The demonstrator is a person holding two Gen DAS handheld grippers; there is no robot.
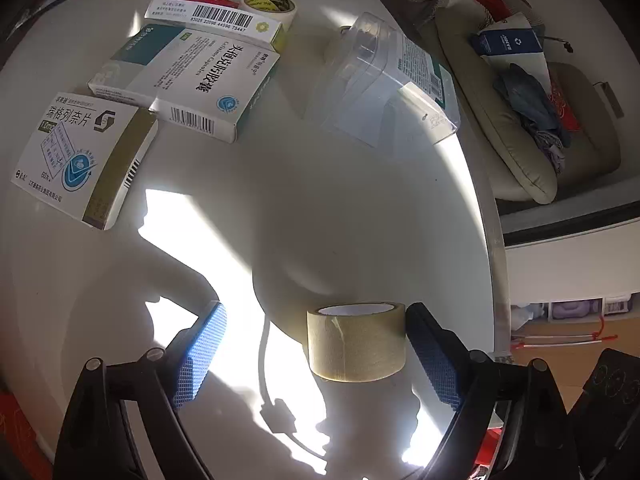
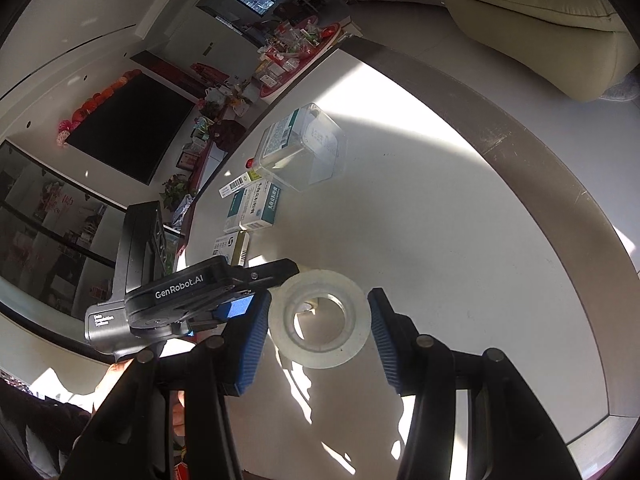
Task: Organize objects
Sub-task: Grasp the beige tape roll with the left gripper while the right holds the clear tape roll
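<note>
A beige masking tape roll stands on the white round table, inside my left gripper. That gripper is open: its right pad is against the roll, while its left pad stands well clear of it. In the right wrist view a clear tape roll is held flat-on above the table. My right gripper is shut on it, blue pads on both rims. The left gripper's body shows just to the left.
Three medicine boxes lie at the far left, with a yellow tape roll behind them. A clear plastic container lies near the table's far right edge. A cushioned sofa stands beyond it.
</note>
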